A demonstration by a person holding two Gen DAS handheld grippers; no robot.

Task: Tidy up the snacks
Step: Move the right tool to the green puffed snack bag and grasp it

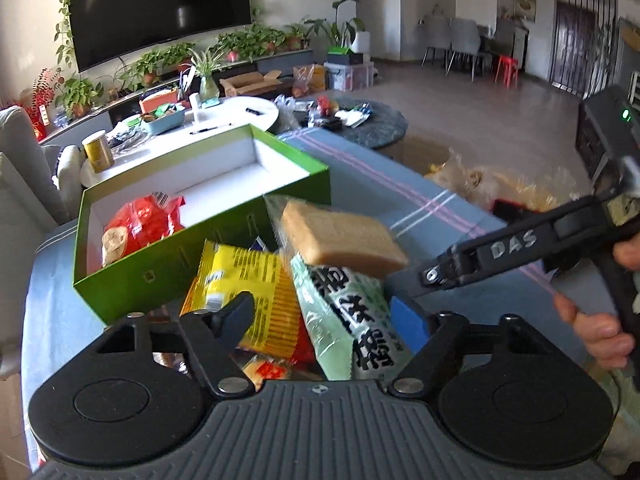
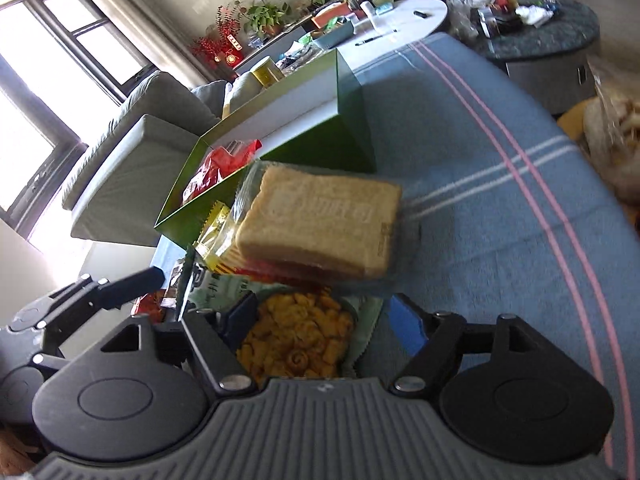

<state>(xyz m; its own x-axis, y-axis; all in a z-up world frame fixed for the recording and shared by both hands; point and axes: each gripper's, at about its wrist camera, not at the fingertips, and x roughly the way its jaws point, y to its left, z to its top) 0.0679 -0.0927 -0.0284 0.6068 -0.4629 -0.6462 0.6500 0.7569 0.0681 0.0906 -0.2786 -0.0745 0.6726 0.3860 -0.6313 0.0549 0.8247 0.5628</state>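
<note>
A green box [image 1: 200,256] with a white lining sits on a table covered by a blue cloth [image 1: 400,184] with pink and white stripes. Inside the box, at its near end, lies a red snack bag [image 1: 144,220]; the rest of the box floor is bare. Just outside the box's near wall lies a small heap of snacks: a yellow packet [image 1: 248,280], a pale green packet [image 1: 348,312] with dark lettering, and, in the right wrist view, a clear pack of orange twists [image 2: 298,336]. On top of the heap rests a wrapped slice of bread [image 1: 340,236], tilted, its clear wrapper touching the box wall.

The left gripper [image 1: 324,320] hangs low over the heap with its fingers spread wide on either side of the yellow and green packets, grasping nothing. The right gripper [image 2: 320,322] reaches in from the right; its fingers stand apart on either side of the orange twists below the bread, released and not closed on anything.

Beyond the table stand a white round table [image 1: 240,120] with clutter, a row of potted plants [image 1: 168,60] and a dark television [image 1: 160,4] on the wall
</note>
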